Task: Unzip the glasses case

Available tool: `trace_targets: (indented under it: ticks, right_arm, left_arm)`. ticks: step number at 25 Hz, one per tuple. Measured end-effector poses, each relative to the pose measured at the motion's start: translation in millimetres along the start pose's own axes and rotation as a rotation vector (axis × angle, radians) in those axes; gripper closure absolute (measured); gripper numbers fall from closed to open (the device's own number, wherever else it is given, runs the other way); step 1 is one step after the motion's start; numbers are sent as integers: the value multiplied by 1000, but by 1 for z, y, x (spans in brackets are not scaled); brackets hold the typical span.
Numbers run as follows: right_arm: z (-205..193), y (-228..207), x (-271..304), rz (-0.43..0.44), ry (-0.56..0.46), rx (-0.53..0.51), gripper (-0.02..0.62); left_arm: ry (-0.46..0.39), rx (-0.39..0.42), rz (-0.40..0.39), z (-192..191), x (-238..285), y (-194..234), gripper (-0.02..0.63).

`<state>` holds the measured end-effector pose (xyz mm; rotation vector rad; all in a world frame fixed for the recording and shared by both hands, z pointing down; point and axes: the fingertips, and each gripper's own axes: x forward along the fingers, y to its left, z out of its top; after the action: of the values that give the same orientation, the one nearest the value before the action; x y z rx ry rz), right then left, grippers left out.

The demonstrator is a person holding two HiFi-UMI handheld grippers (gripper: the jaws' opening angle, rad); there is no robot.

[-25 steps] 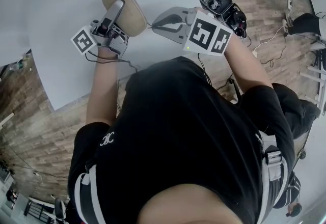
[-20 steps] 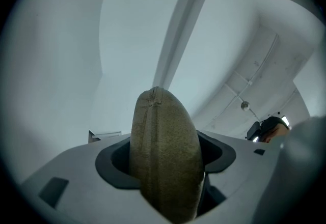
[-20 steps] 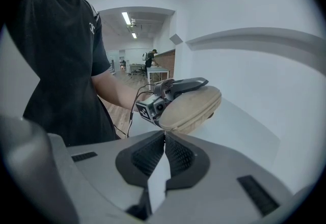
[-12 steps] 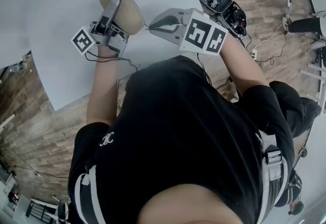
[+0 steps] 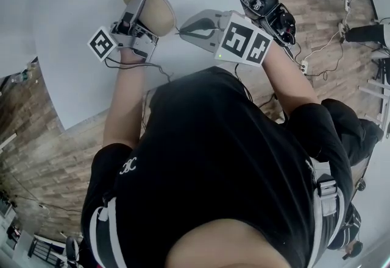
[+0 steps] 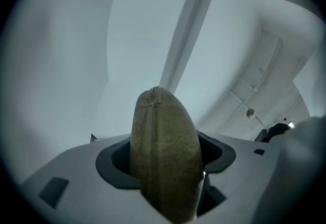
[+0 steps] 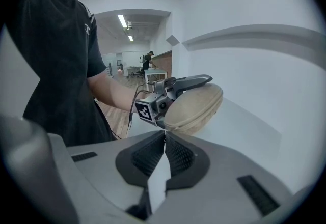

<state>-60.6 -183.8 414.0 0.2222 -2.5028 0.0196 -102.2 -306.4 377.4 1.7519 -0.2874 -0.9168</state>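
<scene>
The left gripper grasps the case. Its fingers stand wide apart, one on each broad face, and the tan oval body fills the gap between them. The case sticks out past the fingertips, narrow edge towards that gripper's camera, with the zip seam running up over its rounded end. In the right gripper view it is held up off the white surface, tilted, with one finger of the left gripper lying along its upper face.

The right gripper has its fingers clenched together, no gap showing between the ribbed pads. Their tips sit right at the lower edge of the case, at the seam. A thin dark line runs from the tips to the case in the head view, so they may be pinching the zip pull, but it is too small to tell.

The seam looks closed along the length that shows. The person's black shirt fills the lower part of the head view, over a wood floor.
</scene>
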Motion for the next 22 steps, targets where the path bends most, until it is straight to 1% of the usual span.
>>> trace_targets:
  ticks: [4,7,11,14,18,22]
  right_arm:
    - [-5,5,8,12,18,-9,577]
    - [-7,1,3,17,7,6,577]
    - [-6,12,10,23,18,-7,575]
    - [-4,14,11,25,6,11,577]
    - [-7,17,15,27,13,14,577]
    - [-6,19,23,36,-1,28,577]
  left_arm:
    - [5,-11,14,-1,2,6,287]
    - [-10,-24,9,-1,6,9,287]
    - [9,-20,15,-6,6,6,287]
    - [-6,-38,19,-4,2,5,287]
    - [10,-42,40,-7,3,11,287]
    - [5,-50,59,-5,-2,13,287]
